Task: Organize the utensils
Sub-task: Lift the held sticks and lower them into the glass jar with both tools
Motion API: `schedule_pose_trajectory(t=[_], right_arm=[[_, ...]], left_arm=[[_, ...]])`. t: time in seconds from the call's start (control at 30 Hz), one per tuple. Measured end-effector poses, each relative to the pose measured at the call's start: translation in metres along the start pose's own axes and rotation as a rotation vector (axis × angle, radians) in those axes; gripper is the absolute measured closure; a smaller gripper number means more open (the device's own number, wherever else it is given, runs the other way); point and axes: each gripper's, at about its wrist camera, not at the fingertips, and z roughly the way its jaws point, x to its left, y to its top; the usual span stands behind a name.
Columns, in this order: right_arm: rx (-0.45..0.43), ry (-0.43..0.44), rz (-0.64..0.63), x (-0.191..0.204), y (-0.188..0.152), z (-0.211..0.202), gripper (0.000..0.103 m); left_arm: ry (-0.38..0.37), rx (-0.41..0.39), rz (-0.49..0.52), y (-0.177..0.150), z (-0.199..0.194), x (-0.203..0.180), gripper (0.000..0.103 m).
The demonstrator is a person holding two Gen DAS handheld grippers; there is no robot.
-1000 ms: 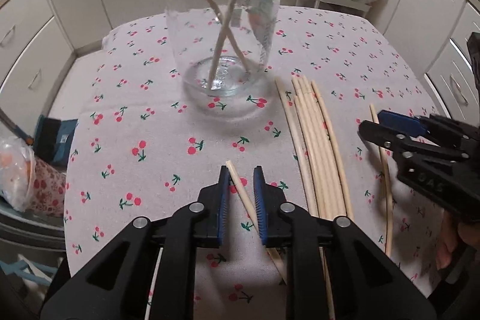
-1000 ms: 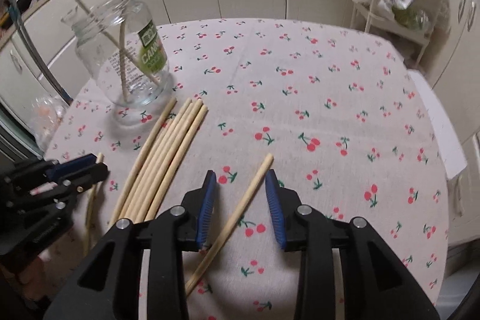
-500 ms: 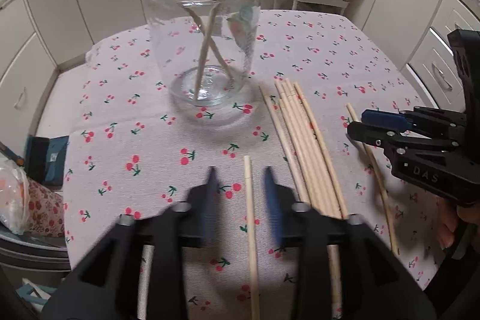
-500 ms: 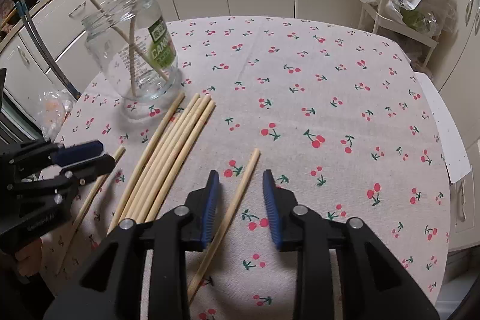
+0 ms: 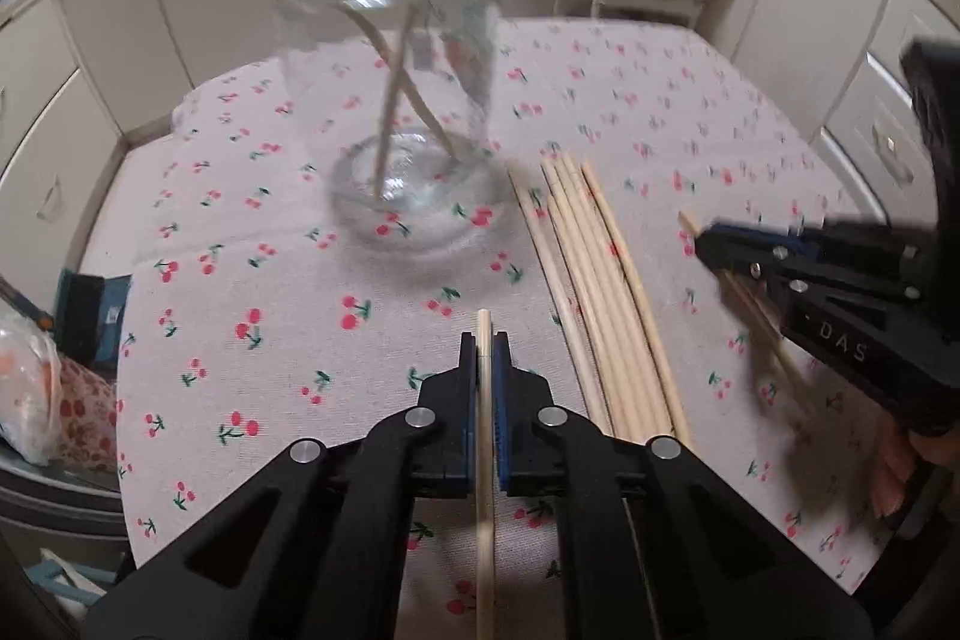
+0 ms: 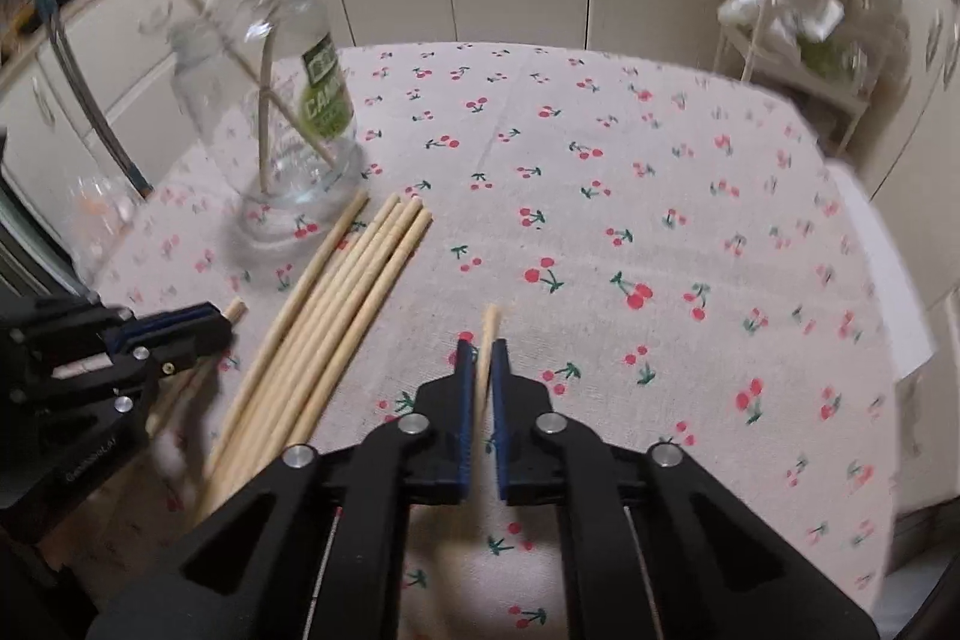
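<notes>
Cherry-print cloth covered the surface (image 5: 252, 232), with a glass jar (image 5: 390, 100) holding two sticks beside a bundle of chopsticks (image 5: 600, 292). Left tongs (image 5: 485, 349) had just clenched on a single chopstick (image 5: 483, 520); right tongs (image 6: 482, 355) had likewise just clamped another chopstick (image 6: 487, 334).

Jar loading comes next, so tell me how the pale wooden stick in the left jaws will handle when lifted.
The pale wooden stick looks straight and thin, so probably stiff and light. Held near one end, its long tail may swing. Being round, it would likely roll on the cherry-print tablecloth if dropped.
</notes>
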Motion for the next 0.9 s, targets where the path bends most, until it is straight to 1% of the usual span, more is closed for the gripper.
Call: schedule_pose_trajectory(t=[0.1, 0.17, 0.3, 0.4, 0.53, 0.7, 0.9], right_arm=[[-0.046, 0.057, 0.071, -0.010, 0.003, -0.011, 0.098], [-0.090, 0.113, 0.130, -0.017, 0.006, -0.019, 0.098], [-0.212, 0.192, 0.203, -0.021, 0.013, -0.046, 0.098], [-0.290, 0.225, 0.233, -0.019, 0.020, -0.062, 0.098], [-0.402, 0.238, 0.256, -0.014, 0.029, -0.086, 0.098], [-0.543, 0.222, 0.243, -0.005, 0.044, -0.118, 0.098], [-0.695, 0.195, 0.238, 0.000, 0.070, -0.141, 0.098]], left_arm=[[-0.052, -0.101, -0.062, 0.004, -0.024, 0.011, 0.098], [-0.078, -0.174, -0.099, 0.010, -0.042, 0.020, 0.098], [-0.105, -0.292, -0.158, 0.025, -0.073, 0.033, 0.098], [-0.118, -0.390, -0.193, 0.040, -0.095, 0.042, 0.098], [-0.136, -0.517, -0.246, 0.061, -0.120, 0.052, 0.098], [-0.158, -0.598, -0.299, 0.090, -0.129, 0.064, 0.098], [-0.167, -0.661, -0.340, 0.117, -0.130, 0.074, 0.098]])
